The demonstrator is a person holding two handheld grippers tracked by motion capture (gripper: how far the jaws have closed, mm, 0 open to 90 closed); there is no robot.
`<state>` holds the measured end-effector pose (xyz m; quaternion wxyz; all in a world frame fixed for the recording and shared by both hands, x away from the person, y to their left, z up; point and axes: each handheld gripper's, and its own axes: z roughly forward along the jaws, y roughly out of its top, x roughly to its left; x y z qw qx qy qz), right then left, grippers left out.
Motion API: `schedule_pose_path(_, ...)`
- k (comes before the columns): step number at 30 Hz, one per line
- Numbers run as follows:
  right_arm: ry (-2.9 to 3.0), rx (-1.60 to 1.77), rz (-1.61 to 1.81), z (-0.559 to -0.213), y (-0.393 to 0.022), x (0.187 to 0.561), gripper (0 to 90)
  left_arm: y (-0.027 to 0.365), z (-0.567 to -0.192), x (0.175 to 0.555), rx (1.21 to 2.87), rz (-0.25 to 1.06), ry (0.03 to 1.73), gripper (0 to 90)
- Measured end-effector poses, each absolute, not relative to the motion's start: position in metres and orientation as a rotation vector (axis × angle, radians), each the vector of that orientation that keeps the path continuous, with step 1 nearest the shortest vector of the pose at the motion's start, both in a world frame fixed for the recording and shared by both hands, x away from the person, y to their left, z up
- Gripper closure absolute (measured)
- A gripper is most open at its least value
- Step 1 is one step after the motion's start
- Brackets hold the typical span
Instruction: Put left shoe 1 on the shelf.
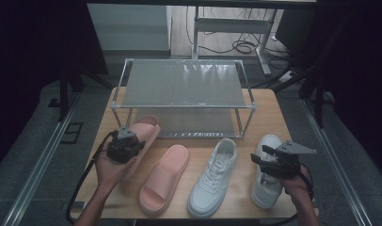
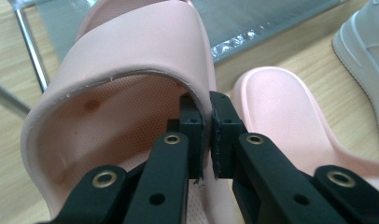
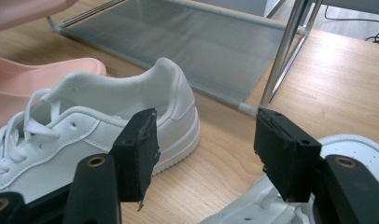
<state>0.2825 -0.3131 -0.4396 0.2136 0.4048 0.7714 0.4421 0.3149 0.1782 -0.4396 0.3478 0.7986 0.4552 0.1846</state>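
— Dark curtains ring our wooden table [image 1: 274, 113], and the two-tier rack [image 1: 184, 89] stands at twelve o'clock. Our left gripper [image 1: 128, 137] is clamped tight on the side wall of the pink slide [image 2: 131, 60], at ten o'clock, its toe at the rack's lower shelf.

— That's a thin pinch on one edge. The soft strap could slip or fold and drop the slide, or its toe could catch the near post.

— Our right gripper [image 3: 206, 154] hangs wide open, empty, over the right sneaker [image 1: 266, 174] at four o'clock; the other sneaker [image 1: 215, 176] and second slide [image 1: 165, 176] lie between.

— Our hand covers the held slide's heel, so it's probably lifted, though we can't tell. The right sneaker is cut off low in the right gripper view.
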Motion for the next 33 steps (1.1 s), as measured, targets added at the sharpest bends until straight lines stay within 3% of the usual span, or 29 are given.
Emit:
schedule_pose_path(14, 2.144, 1.13, 1.224, -0.441, -0.314, 0.284, 40.1, 0.149, -0.446, 0.369, 2.142, 0.567, 1.157, 86.0)
schedule_pose_path(33, 2.153, 1.129, 1.219, -0.444, -0.313, 0.286, 40.2, 0.119, -0.472, 0.409, 2.187, 0.623, 1.152, 86.0)
